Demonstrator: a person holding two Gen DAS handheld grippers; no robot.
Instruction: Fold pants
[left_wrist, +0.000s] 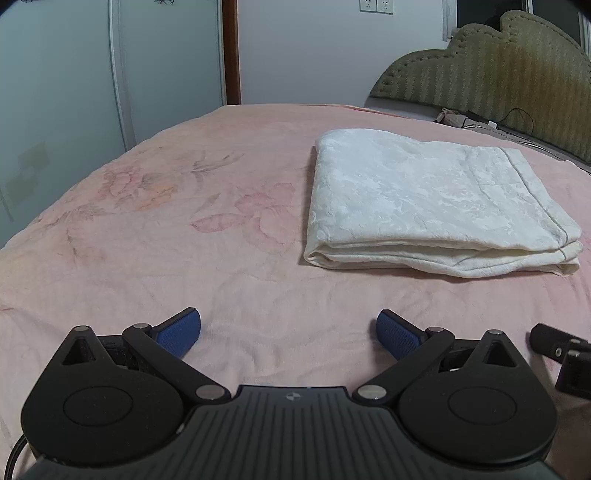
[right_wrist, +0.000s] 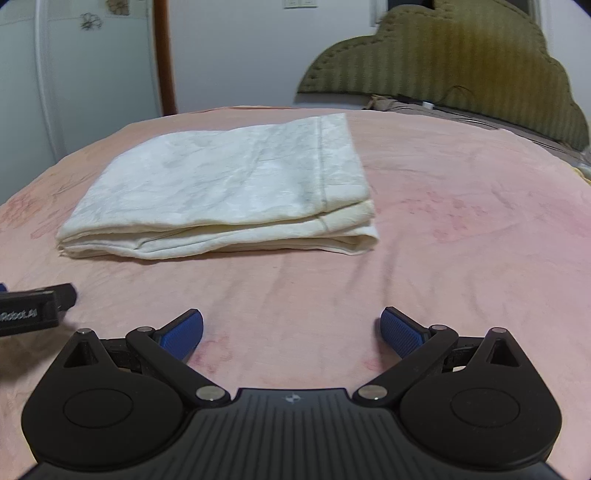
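While grippers gape, pants folded, bedspread

The room light was soft and dim, with no glare anywhere. From my left claw's camera the pink bed curved hard toward the edges, and the corners went black from the fisheye. The folded white pants threw a thin dark shadow along their near edge. From my right claw's camera the headboard looked slightly soft and striped with banding.
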